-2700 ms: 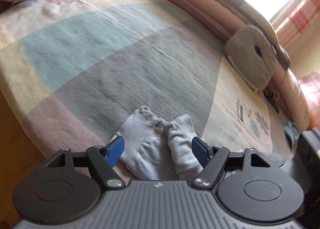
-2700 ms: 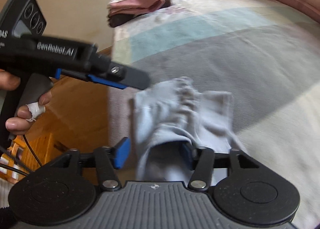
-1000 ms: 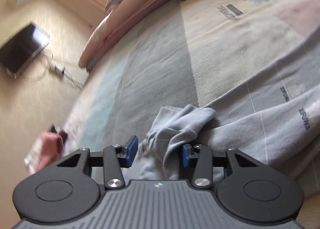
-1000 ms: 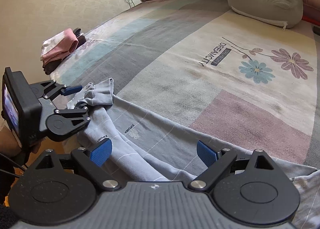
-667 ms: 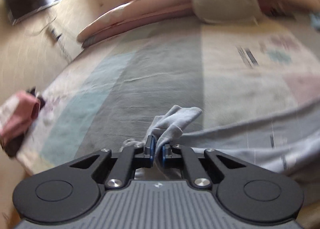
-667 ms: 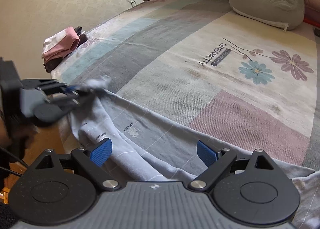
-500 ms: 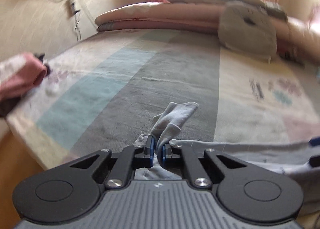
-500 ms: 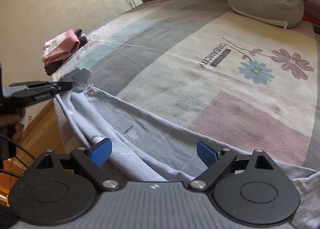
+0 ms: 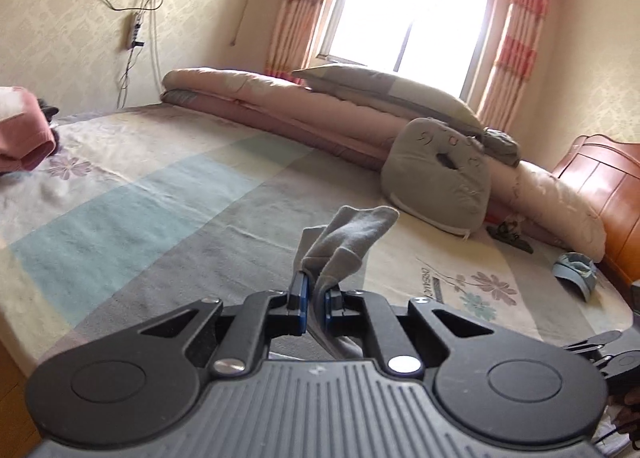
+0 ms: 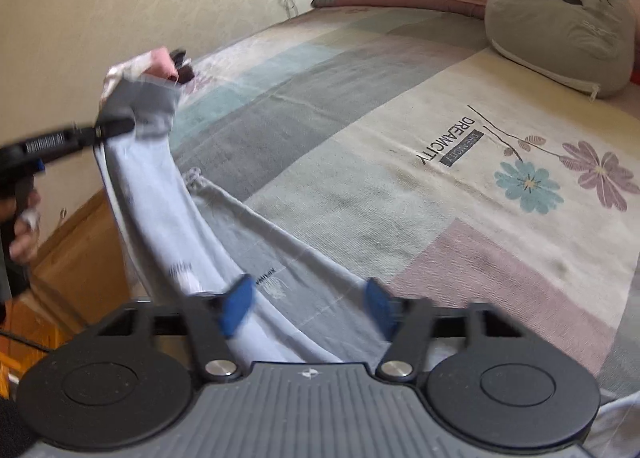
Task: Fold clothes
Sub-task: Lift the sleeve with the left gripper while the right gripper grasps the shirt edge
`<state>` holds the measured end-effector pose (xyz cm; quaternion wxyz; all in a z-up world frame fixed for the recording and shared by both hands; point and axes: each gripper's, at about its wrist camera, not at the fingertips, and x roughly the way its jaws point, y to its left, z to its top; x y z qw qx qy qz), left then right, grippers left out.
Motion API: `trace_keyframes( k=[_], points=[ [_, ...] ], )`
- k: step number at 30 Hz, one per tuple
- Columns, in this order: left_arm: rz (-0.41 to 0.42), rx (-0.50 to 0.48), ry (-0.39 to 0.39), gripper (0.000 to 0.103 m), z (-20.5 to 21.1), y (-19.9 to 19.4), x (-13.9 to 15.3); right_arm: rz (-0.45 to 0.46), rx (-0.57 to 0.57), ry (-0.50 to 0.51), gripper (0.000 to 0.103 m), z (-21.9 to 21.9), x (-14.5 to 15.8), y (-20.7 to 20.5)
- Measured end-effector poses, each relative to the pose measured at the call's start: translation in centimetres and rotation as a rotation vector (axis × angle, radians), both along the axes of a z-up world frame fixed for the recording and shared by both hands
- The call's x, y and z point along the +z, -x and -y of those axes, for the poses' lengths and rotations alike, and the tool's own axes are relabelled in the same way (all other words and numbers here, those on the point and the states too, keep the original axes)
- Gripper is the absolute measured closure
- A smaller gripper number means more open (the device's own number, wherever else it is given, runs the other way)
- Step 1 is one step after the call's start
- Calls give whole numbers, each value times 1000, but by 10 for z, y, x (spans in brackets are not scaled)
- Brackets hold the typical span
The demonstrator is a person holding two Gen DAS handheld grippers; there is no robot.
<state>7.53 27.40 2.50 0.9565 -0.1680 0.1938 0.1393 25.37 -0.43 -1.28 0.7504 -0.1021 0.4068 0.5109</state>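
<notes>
A light grey-blue garment (image 10: 160, 194) stretches from the bed's near edge up into the air. My left gripper (image 9: 313, 292) is shut on its cuffed end (image 9: 348, 234) and holds it lifted above the bed; the same gripper shows in the right wrist view (image 10: 116, 126) at the left. My right gripper (image 10: 306, 308) is open, its blue pads on either side of the garment's lower part, which lies between them on the patchwork bedspread (image 10: 400, 178).
Folded pink clothes (image 9: 20, 138) lie at the bed's far left corner. A grey cat cushion (image 9: 436, 178) and rolled quilts (image 9: 280, 98) line the far side. A blue item (image 9: 576, 268) lies at the right by the wooden headboard (image 9: 600, 186). The wooden bed frame (image 10: 76, 254) is at the near left.
My left gripper closed on the garment's end and lifted it up off the bed, pulling the fabric taut. My right gripper's pads have come closer together around the garment's lower part.
</notes>
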Motion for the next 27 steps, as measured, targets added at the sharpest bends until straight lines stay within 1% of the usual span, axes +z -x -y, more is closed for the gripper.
trace_keyframes(
  k=[2,6,9,10,11,13,14,15,16,20,22,24,26,27],
  points=[
    [-22,-2,8,97,0,3,-8,17,37,29,67,-2,-4,-2],
    [-69,19,39,97,-4,12,-25,27,148,96,67,-10,-21,3],
    [-68,32,63,97,-7,21,-30,90,243,160,64,-17,-31,14],
    [-66,36,70,97,-8,23,-30,114,275,174,62,-18,-32,17],
    [-63,36,72,97,-9,23,-30,129,306,188,62,-20,-31,20],
    [-49,35,75,97,-8,22,-29,169,361,217,69,-22,-30,26],
    [-38,32,77,97,-8,22,-28,189,375,227,78,-23,-29,27],
    [-26,28,78,97,-8,20,-26,204,370,226,92,-23,-27,27],
    [-13,24,79,97,-8,18,-24,219,364,226,95,-23,-25,27],
    [39,7,63,97,-9,13,-16,275,336,222,96,-23,-16,24],
    [64,-6,63,96,-11,11,-14,279,293,209,96,-23,-10,15],
    [63,-3,65,95,-13,9,-19,280,258,203,96,-24,-9,9],
    [55,12,87,94,-18,9,-33,294,240,209,96,-28,-14,7],
    [38,24,113,94,-22,8,-42,296,234,213,96,-30,-18,8]
  ],
)
